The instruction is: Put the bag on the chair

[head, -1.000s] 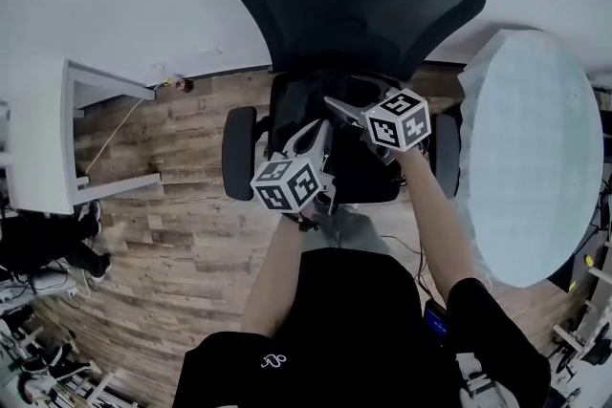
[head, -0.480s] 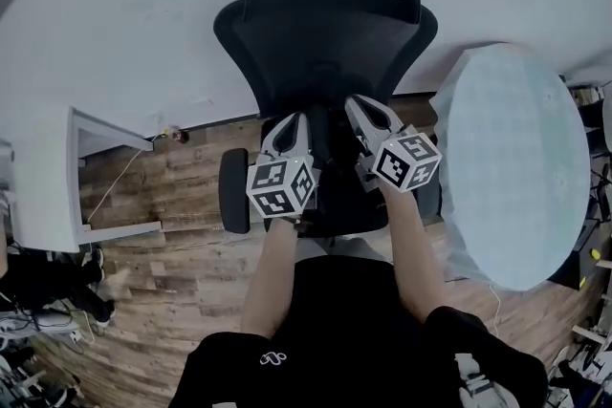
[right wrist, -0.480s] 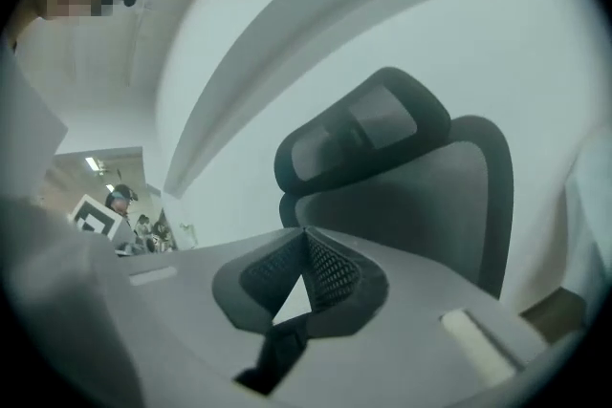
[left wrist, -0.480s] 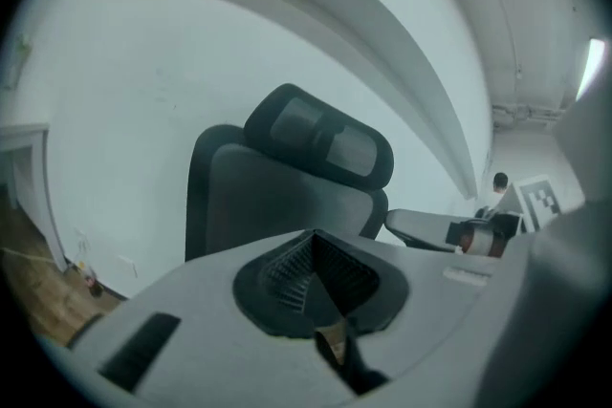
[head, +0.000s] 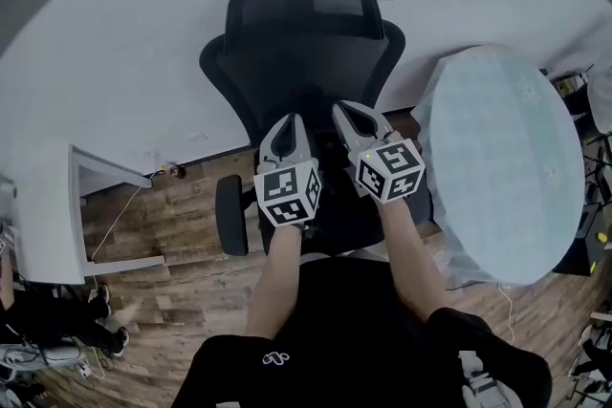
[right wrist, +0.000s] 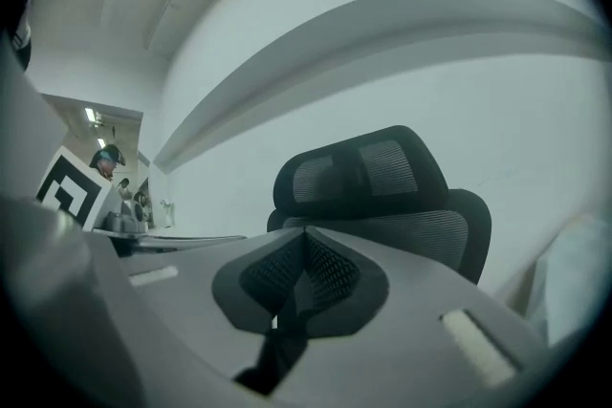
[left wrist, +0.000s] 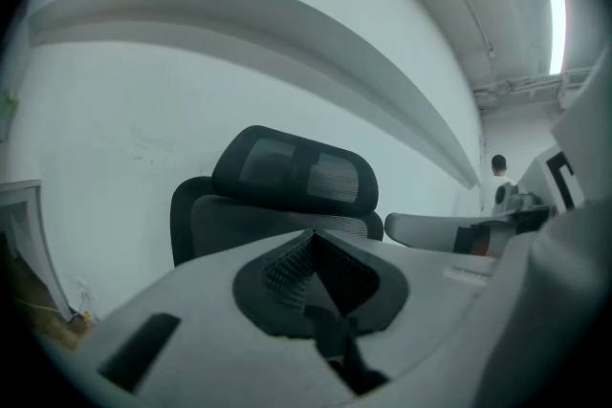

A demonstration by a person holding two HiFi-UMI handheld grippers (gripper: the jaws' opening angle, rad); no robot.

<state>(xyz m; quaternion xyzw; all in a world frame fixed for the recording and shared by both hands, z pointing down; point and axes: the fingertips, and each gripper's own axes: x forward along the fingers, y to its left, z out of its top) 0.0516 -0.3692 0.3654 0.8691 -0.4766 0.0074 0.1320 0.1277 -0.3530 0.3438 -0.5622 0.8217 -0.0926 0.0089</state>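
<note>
A black mesh office chair [head: 301, 62] stands against the white wall, and its backrest fills both gripper views [left wrist: 287, 177] [right wrist: 382, 177]. My left gripper [head: 285, 122] and right gripper [head: 346, 107] hang side by side over the seat [head: 335, 217], tips pointing at the backrest. In each gripper view the jaws meet at their tips, left [left wrist: 313, 234] and right [right wrist: 304, 232], with nothing between the pads. The seat is dark and mostly hidden under the grippers. I cannot make out the bag on it.
A round pale table [head: 502, 158] stands close to the chair's right side. A white desk [head: 43, 215] is at the left over the wood floor [head: 172, 244]. The chair's left armrest [head: 228, 215] sticks out. A person [left wrist: 497, 169] stands far off.
Both grippers have risen from low over the seat and drawn level, side by side, before the backrest. The head view has tilted up, so more wall shows.
</note>
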